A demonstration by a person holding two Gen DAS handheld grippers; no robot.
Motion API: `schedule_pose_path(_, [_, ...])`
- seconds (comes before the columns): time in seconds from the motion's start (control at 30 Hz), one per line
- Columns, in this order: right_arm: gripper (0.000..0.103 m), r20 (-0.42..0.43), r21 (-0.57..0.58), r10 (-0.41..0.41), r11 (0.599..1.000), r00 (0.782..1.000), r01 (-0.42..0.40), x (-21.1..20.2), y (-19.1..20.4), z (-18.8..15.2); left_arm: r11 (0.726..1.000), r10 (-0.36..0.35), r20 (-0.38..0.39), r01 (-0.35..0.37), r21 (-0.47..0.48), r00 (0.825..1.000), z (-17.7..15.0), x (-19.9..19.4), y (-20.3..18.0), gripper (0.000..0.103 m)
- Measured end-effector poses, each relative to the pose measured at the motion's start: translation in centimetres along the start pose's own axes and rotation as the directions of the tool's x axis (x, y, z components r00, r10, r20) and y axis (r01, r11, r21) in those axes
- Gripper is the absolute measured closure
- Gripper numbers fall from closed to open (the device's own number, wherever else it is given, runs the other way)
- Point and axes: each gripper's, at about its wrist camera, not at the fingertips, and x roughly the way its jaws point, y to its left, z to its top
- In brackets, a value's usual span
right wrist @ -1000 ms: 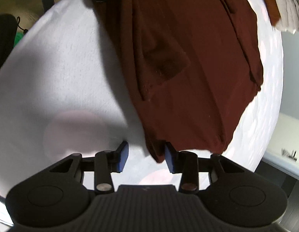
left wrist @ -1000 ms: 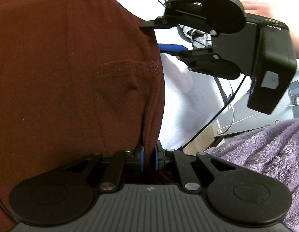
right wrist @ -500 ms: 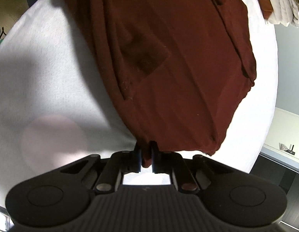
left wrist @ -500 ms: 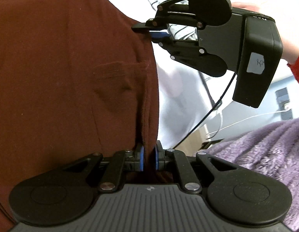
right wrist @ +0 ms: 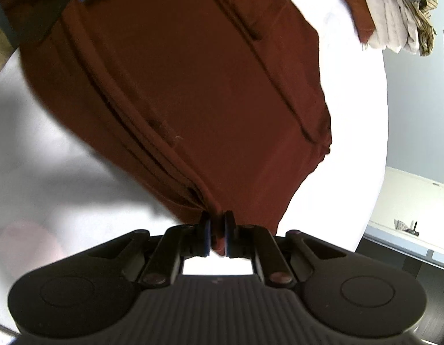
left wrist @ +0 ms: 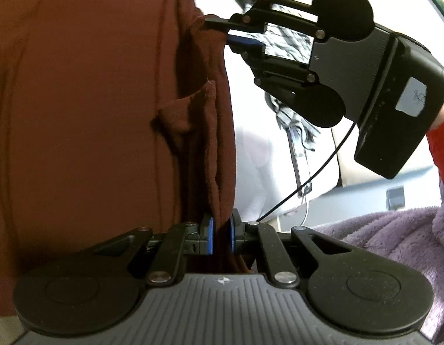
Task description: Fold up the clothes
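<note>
The left tongs (left wrist: 220,235) are matte black plastic with blue pads (left wrist: 210,237) on the fingertips, silver screws at the link joints, two round discs at the sides and a ribbed grey body with a small diamond mark. The right tongs (left wrist: 222,36) are built the same; their boxy black housing bears a white label with scribbled writing, and a thin black cable (left wrist: 308,178) trails from it. A red sleeve (left wrist: 440,146) shows at the wrist

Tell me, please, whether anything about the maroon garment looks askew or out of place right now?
Nothing stands out. The maroon garment is pinched at one edge by the left gripper and the right gripper, and a neat folded stack sits beyond it.
</note>
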Motion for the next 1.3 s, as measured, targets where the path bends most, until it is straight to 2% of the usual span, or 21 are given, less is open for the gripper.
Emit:
schedule_pose_path(0.13, [0.093, 0.019, -0.012, 0.027, 1.000, 0.999, -0.026, -1.1, 0.2, 0.8, 0.998, 0.036, 0.008, -0.035, -0.047, 0.999, -0.5, -0.6, 1.1, 0.095])
schedule_pose_path(0.5, [0.092, 0.061, -0.025, 0.096, 0.995, 0.994, -0.095, 2.6, -1.1, 3.3, 0.983, 0.111, 0.001, -0.110, -0.144, 0.994, -1.2, -1.2, 3.6, 0.095])
schedule_pose_path(0.53, [0.091, 0.063, -0.014, 0.096, 0.995, 0.993, -0.096, 2.9, -1.2, 3.5, 0.983, 0.110, 0.001, -0.109, -0.150, 0.994, -1.3, -1.2, 3.7, 0.095])
schedule_pose_path(0.6, [0.076, 0.062, 0.013, 0.086, 0.996, 0.994, -0.087, 3.4, -1.4, 3.8, 0.980, 0.102, 0.002, -0.101, -0.170, 0.995, -1.4, -1.2, 4.0, 0.095])
schedule_pose_path(0.63, [0.073, 0.060, 0.033, 0.078, 0.996, 0.995, -0.080, 3.4, -1.6, 3.8, 0.979, 0.098, 0.004, -0.095, -0.182, 0.995, -1.5, -1.2, 4.2, 0.095])
schedule_pose_path(0.73, [0.071, 0.066, 0.125, 0.078, 0.988, 0.995, -0.086, 2.8, -3.1, 3.4, 0.978, 0.102, 0.009, -0.099, -0.185, 0.995, -1.7, -1.5, 4.0, 0.094])
schedule_pose_path(0.83, [0.070, 0.070, 0.255, 0.082, 0.962, 0.994, -0.097, 1.4, -4.8, 2.5, 0.979, 0.139, 0.016, -0.135, -0.152, 0.990, -2.0, -2.3, 3.2, 0.091])
schedule_pose_path(0.9, [0.058, 0.049, 0.375, 0.105, 0.920, 0.993, -0.116, 0.6, -5.5, 1.8, 0.975, 0.190, 0.026, -0.186, -0.118, 0.981, -1.6, -2.8, 2.3, 0.090])
schedule_pose_path(0.93, [0.058, 0.037, 0.435, 0.121, 0.892, 0.992, -0.125, 0.3, -5.8, 1.5, 0.971, 0.223, 0.037, -0.218, -0.100, 0.974, -1.0, -2.9, 2.0, 0.090])
schedule_pose_path(0.97, [0.060, 0.037, 0.497, 0.139, 0.856, 0.990, -0.139, 0.0, -5.9, 1.2, 0.967, 0.248, 0.053, -0.244, -0.079, 0.967, -1.2, -3.3, 1.6, 0.090])
schedule_pose_path(1.03, [0.074, 0.056, 0.616, 0.181, 0.768, 0.982, -0.177, -0.6, -5.9, 0.6, 0.969, 0.246, 0.092, -0.242, -0.047, 0.965, -1.3, -4.9, 1.4, 0.090])
schedule_pose_path(1.07, [0.093, 0.086, 0.670, 0.201, 0.713, 0.976, -0.206, -1.0, -5.6, 0.4, 0.976, 0.216, 0.110, -0.214, -0.027, 0.970, -1.4, -5.6, 1.1, 0.090])
schedule_pose_path(1.1, [0.097, 0.112, 0.709, 0.214, 0.667, 0.970, -0.229, -1.3, -5.1, 0.3, 0.984, 0.177, 0.122, -0.178, -0.004, 0.977, -1.5, -5.8, 0.7, 0.090])
schedule_pose_path(1.17, [0.097, 0.165, 0.775, 0.234, 0.570, 0.958, -0.273, -1.9, -4.1, 0.3, 0.990, 0.128, 0.121, -0.134, 0.039, 0.984, -1.9, -5.2, 0.0, 0.090])
schedule_pose_path(1.23, [0.097, 0.195, 0.807, 0.244, 0.510, 0.950, -0.297, -2.4, -2.9, 0.9, 0.986, 0.136, 0.095, -0.144, 0.081, 0.986, -2.3, -4.4, -0.6, 0.090])
schedule_pose_path(1.3, [0.097, 0.231, 0.844, 0.219, 0.441, 0.948, -0.307, -2.9, -1.7, 1.8, 0.981, 0.152, 0.069, -0.159, 0.111, 0.986, -2.9, -4.3, -0.4, 0.090])
